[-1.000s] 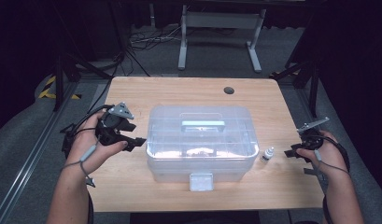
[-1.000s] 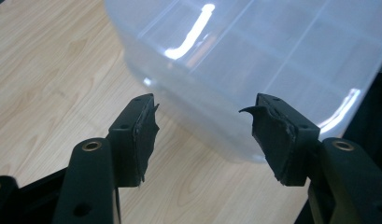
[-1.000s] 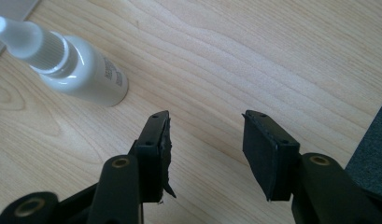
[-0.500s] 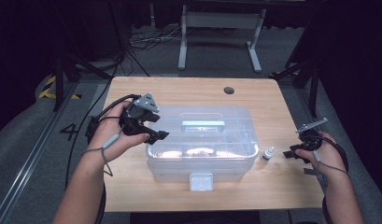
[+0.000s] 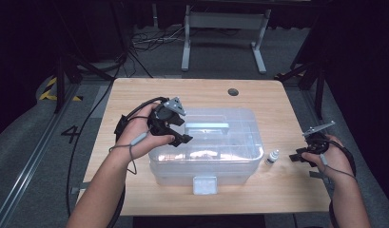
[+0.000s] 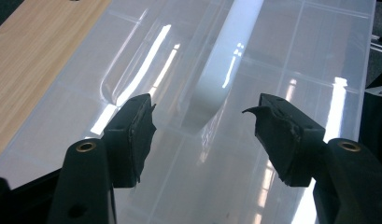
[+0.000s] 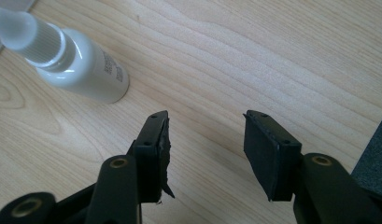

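Hovering over the box (image 5: 204,142), L gripper (image 5: 175,135) sits above its lid's left part, fingers (image 6: 132,135) wide apart w/ nothing between; in the left gripper view the white handle (image 6: 216,79) on the lid lies just ahead of them, fingers clear of it. Box = clear plastic, lid on, mid-bench (image 5: 135,95), white latch (image 5: 204,184) on its near wall. R gripper (image 5: 299,156) is low over the bench right of the box, fingers (image 7: 156,140) wide, empty. Small white bottle (image 5: 273,156) stands just right of the box, between box & R gripper; in the right gripper view it's near the fingers, not touching. Round hole (image 5: 233,91) in the bench beyond the box.
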Motion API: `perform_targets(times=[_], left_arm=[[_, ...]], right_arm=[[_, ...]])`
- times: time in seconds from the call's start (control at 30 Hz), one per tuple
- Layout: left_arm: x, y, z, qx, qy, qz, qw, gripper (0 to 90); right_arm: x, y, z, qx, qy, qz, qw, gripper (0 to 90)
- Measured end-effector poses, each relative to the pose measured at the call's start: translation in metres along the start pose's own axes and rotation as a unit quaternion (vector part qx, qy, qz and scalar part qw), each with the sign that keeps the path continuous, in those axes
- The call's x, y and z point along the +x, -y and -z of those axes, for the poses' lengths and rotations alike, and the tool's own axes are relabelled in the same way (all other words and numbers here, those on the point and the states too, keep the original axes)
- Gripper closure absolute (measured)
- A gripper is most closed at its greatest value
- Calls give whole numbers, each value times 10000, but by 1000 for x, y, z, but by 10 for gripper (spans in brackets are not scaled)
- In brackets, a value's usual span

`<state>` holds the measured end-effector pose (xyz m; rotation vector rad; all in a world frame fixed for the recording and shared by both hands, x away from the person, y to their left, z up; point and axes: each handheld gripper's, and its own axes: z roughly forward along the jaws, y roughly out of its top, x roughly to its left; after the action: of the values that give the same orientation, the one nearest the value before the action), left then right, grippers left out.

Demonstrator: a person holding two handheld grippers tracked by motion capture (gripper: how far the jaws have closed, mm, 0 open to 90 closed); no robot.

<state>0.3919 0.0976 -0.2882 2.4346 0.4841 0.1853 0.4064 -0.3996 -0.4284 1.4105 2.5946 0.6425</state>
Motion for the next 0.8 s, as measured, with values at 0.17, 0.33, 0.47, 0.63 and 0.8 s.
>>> perform_targets(times=[0.17, 0.33, 0.47, 0.63, 0.8], left_arm=[[-1, -8, -10, -68, 128, -36, 9999, 399], [0, -14, -18, -40, 348, 54, 9994, 451], [2, -19, -21, -32, 376, 39, 9993, 523], [3, -22, -23, 6, 390, -78, 9992, 649], [6, -23, -22, 25, 407, -80, 9991, 708]], right_arm=[[1, -1, -2, 33, -6, 36, 10000, 514], [3, -1, -2, 25, -27, 57, 10000, 512], [3, 0, -2, -10, -88, 51, 9999, 512], [3, 1, -1, -19, -84, 41, 10000, 511], [2, 3, 0, -22, -85, 39, 10000, 509]])
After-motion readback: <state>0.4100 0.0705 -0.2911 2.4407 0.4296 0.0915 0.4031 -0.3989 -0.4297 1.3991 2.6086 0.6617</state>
